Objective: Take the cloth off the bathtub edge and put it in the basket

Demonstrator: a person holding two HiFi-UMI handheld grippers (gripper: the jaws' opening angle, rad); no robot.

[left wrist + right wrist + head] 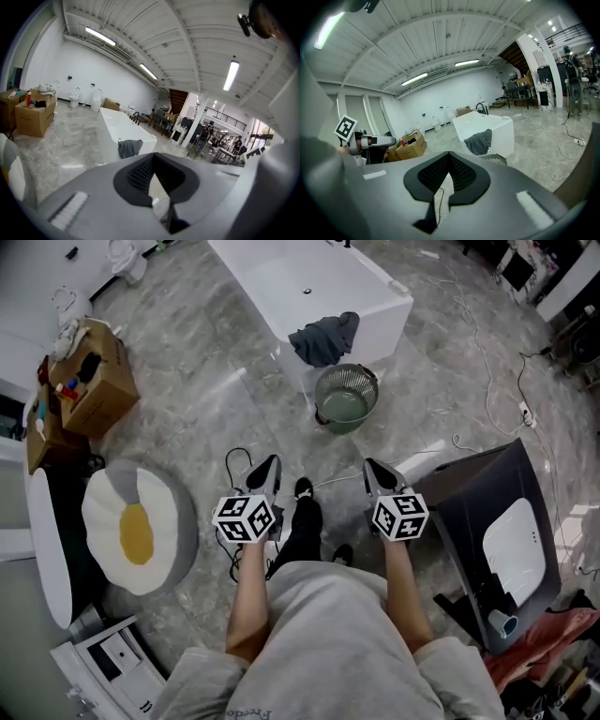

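A dark grey cloth (324, 337) hangs over the near corner of the white bathtub (281, 282); it also shows in the left gripper view (129, 148) and the right gripper view (480, 141). A round green wire basket (346, 397) stands on the floor just in front of that corner, its rim (496, 159) peeking over my right gripper's jaws. My left gripper (268, 468) and right gripper (375, 472) are side by side over the floor, well short of the tub. Both are shut with nothing between the jaws.
Cardboard boxes (89, 381) with bottles stand at the left, and a fried-egg cushion (139, 526) lies at the lower left. A dark cabinet with a white basin (506, 540) is at the right. Cables (487, 381) trail over the marble floor.
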